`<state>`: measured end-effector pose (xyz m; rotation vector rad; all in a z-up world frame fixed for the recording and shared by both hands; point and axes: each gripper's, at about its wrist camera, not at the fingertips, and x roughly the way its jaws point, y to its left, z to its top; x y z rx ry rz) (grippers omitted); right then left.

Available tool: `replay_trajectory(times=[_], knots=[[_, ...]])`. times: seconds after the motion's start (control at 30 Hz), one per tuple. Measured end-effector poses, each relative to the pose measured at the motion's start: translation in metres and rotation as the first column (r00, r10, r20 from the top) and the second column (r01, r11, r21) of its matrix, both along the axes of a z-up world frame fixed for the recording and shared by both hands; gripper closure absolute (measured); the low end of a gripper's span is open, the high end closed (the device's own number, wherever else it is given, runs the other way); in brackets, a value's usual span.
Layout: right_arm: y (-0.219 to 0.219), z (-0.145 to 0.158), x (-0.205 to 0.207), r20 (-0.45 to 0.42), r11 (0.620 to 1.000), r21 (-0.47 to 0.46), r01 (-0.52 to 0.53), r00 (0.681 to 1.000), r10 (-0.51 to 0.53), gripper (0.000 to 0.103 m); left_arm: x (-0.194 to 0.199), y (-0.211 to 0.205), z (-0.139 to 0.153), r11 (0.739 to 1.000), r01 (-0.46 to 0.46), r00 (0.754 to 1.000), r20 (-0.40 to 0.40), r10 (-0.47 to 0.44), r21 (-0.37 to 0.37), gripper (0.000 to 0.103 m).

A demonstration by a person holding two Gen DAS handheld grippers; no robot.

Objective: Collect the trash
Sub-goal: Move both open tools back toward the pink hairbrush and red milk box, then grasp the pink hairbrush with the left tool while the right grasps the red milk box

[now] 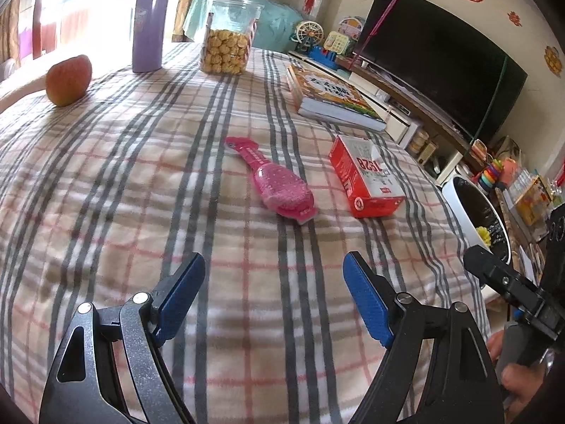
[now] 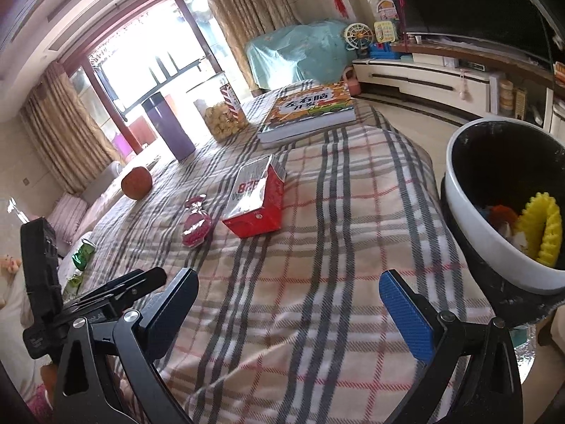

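A pink plastic wrapper lies on the plaid tablecloth, ahead of my open, empty left gripper. An opened red and white carton lies to its right. In the right wrist view the wrapper and carton lie ahead and left of my open, empty right gripper. A white bin with a black liner stands off the table's right edge and holds a yellow ring and other scraps; it also shows in the left wrist view.
An apple, a purple tumbler, a jar of snacks and a thick book stand along the far side. A green wrapper lies past the left table edge. A TV is right.
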<state>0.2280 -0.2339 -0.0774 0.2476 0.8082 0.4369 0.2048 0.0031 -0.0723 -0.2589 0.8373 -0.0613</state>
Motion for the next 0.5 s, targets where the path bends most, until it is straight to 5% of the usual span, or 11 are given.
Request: replay_trajectory(times=[0.37,0.5], knots=[[0.003,-0.002,0.023,-0.015,0.999,0.042,0.003,1.0,-0.003,0.0,0.059,-0.011,-0.01,0.996,0.016,0.999,-0.043,-0.012,0.085,0.021],[0.01,-0.004,0.03,-0.014,0.999,0.043,0.003,1.0,-0.002,0.0,0.062,-0.001,-0.012,0.996,0.053,0.998,-0.031,-0.051,0.07,0.062]])
